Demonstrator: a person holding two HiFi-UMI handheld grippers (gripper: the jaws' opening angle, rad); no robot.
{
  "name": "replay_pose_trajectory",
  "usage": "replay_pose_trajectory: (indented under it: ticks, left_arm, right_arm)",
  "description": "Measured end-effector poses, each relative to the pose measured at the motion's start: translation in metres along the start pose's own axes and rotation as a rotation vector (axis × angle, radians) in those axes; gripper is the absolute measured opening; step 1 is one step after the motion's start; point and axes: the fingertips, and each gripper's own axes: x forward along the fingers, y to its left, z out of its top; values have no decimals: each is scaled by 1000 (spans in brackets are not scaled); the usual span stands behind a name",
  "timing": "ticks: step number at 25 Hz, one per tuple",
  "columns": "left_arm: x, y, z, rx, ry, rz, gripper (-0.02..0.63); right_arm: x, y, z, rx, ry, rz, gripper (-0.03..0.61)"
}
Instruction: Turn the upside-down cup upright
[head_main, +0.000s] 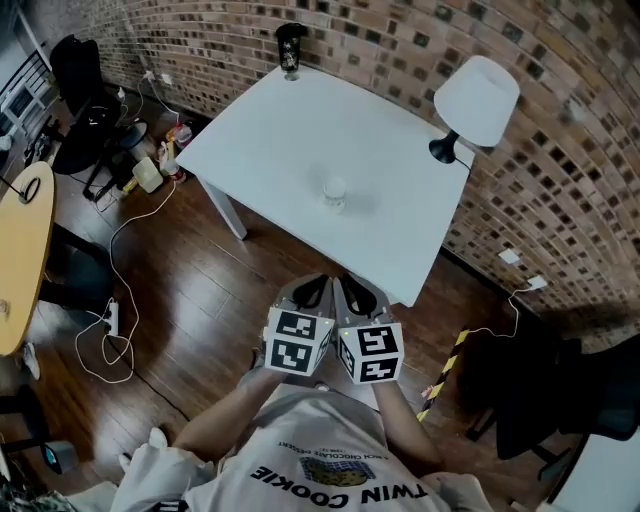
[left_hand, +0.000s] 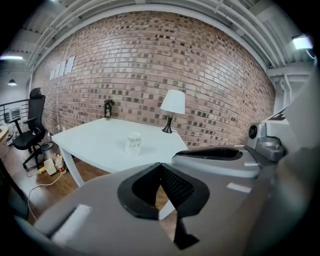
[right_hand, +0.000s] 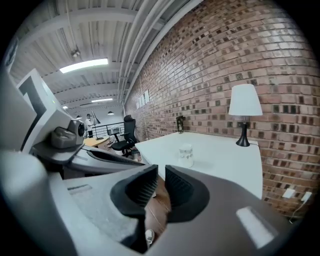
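While abreast, left tool (head_main: 318, 284) and right tool (head_main: 351, 286) (both empty) tilt downward.

White table (head_main: 290, 130) seen from above beside a brick wall (head_main: 560, 190), small pale cup (head_main: 334, 192) set near its middle, white-shaded lamp (head_main: 476, 100) at its right corner, dark bottle (head_main: 290, 48) at its far corner, left gripper (head_main: 312, 291) and right gripper (head_main: 358, 296) held side by side near the table's nearest corner, white cables (head_main: 115, 290) strewn over the wooden floor (head_main: 200, 300)

We are in a loft-style office, with a bare brick wall (head_main: 560, 150), wooden floor (head_main: 200, 290), swivel office chair (left_hand: 31, 131), white table (head_main: 300, 130) with a lamp (head_main: 475, 100), and ceiling strip lights (right_hand: 84, 65).
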Motion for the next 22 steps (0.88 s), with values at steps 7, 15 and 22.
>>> replay_pose_trajectory:
  ticks: [7,15,22]
  left_arm:
    - [46,74,29,-6,46,-74,6]
    - [85,135,52,8,78,-151,6]
    - [112,166,63,35,104,-183,6]
  right_arm:
    - [89,-22,22,8,60,-83,155]
    - [174,-73,16,53,141,-211,255]
    - [216,-99,4,29,186,-275,259]
